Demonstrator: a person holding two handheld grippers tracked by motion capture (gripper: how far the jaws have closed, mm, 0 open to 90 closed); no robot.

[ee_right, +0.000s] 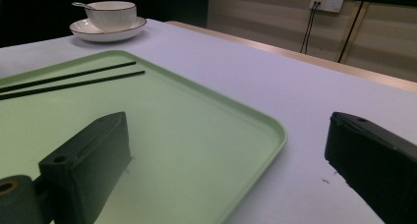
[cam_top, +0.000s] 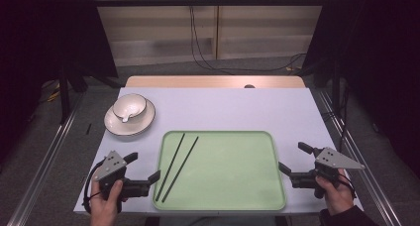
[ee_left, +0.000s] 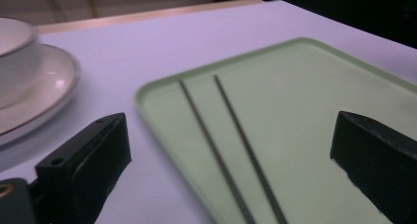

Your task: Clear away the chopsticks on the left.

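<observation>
A pale table [cam_top: 237, 107] fronts a dim room; far left a bowl [cam_top: 130, 106] sits on a plate [cam_top: 121, 127], cut off in the left gripper view. Left gripper [cam_top: 147, 168] released beside chopsticks [cam_top: 178, 165] on tray [cam_top: 237, 186]; right gripper [cam_top: 291, 159] released

Right gripper view. The right gripper [ee_right: 226, 160] points low across the bench [ee_right: 275, 81], its two black fingers [ee_right: 88, 160] standing wide apart with nothing between them. One finger rises over the green tray [ee_right: 196, 121]; the other rises over the bare pale bench top beyond the tray's rounded near corner. Two black chopsticks [ee_right: 74, 79] lie side by side on the far part of the tray, close together and nearly parallel. Beyond the tray, a white bowl [ee_right: 112, 14] sits on a white plate [ee_right: 108, 32], with a spoon handle [ee_right: 81, 5] jutting over the bowl's rim. A wall socket [ee_right: 327, 4] with cables shows in the background.
</observation>
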